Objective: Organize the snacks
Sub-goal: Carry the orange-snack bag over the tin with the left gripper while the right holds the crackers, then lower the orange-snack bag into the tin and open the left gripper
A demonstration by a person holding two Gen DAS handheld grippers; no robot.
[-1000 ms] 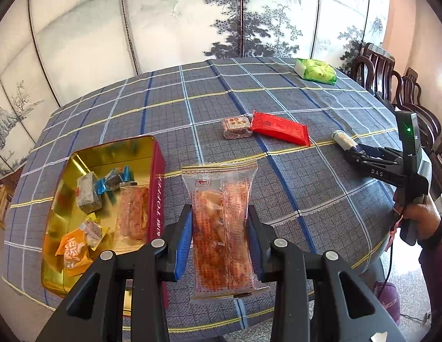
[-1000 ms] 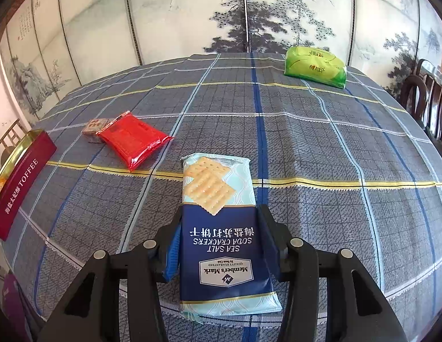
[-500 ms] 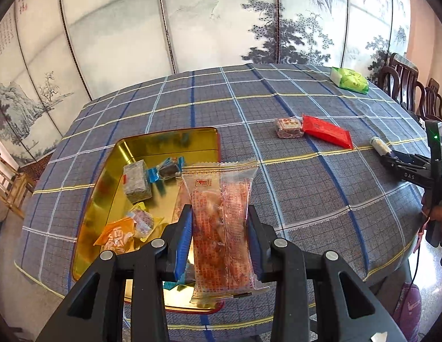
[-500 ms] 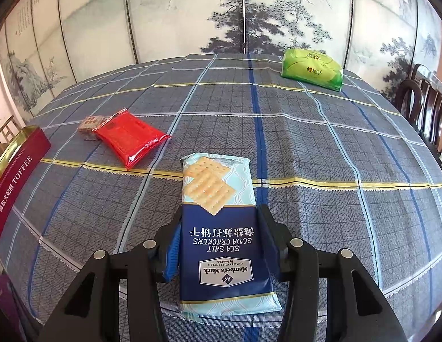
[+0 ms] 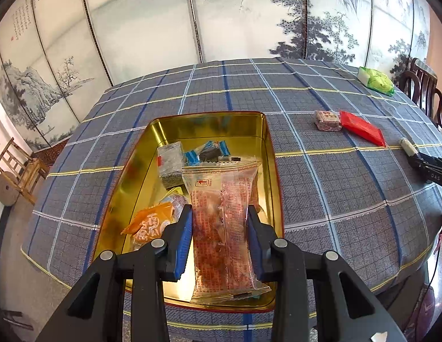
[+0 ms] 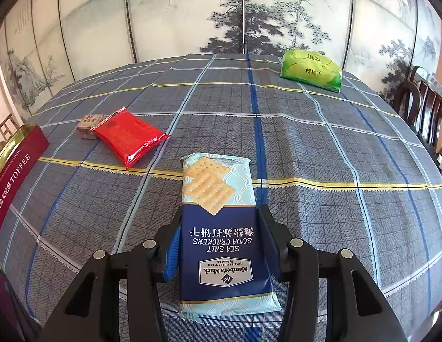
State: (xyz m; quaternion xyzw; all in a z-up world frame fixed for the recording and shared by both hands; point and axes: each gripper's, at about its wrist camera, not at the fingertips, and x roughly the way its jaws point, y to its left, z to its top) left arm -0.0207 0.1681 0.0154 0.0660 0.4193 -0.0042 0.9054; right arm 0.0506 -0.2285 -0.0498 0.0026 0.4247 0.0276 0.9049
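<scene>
Left wrist view: worktop (image 5: 320, 176) under blue-grey plaid cloth, painted folding screen (image 5: 152, 22) behind, wooden chair (image 5: 17, 168) at left. Left tool (image 5: 219, 239) clamps a clear snack packet (image 5: 221, 228) above the gold tin (image 5: 129, 176).

Right wrist view: same cloth and screen; dark chairs (image 6: 423, 108) at right. Right tool (image 6: 221, 242) grips the soda cracker pack (image 6: 221, 228); red packet (image 6: 126, 136) and green packet (image 6: 310, 69) lie on the worktop.

The tin (image 5: 265, 148) is shiny gold metal inside, glossy red outside. A woven plaid cloth (image 6: 320, 148), matt, covers the counter. The held packet (image 5: 221, 228) is clear crinkled plastic; the cracker pack (image 6: 221, 228) is smooth and glossy.
</scene>
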